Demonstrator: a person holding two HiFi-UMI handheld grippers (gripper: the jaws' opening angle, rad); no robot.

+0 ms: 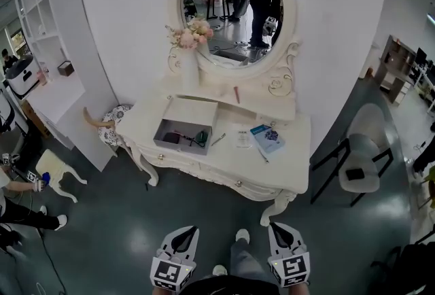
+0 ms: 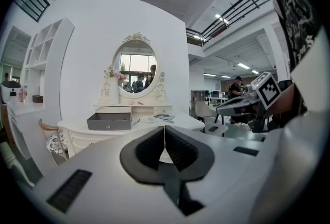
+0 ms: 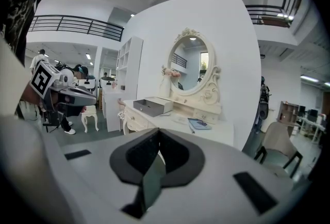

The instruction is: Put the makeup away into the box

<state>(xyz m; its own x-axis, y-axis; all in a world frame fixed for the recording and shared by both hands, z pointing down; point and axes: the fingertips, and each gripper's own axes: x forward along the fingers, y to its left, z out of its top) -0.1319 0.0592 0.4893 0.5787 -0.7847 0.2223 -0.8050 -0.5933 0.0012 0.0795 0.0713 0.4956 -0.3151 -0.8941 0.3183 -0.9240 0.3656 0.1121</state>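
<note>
While facing the table [image 1: 231, 159] — left gripper [image 1: 189, 230] closed | right gripper [image 1: 277, 228] closed

The left gripper [image 1: 185, 232] and right gripper [image 1: 280, 231] are being shown as pale grey shells with black rectangular slots [image 2: 69, 189] and dark ribbed fingers [image 2: 149, 148]. Each is being backed by a cube [image 1: 170, 274] of black-and-white square markers. Grey trousers [image 1: 241, 263], white shoes [image 1: 242, 235] and a black-and-white patterned top [image 2: 294, 6] are being worn.
</note>
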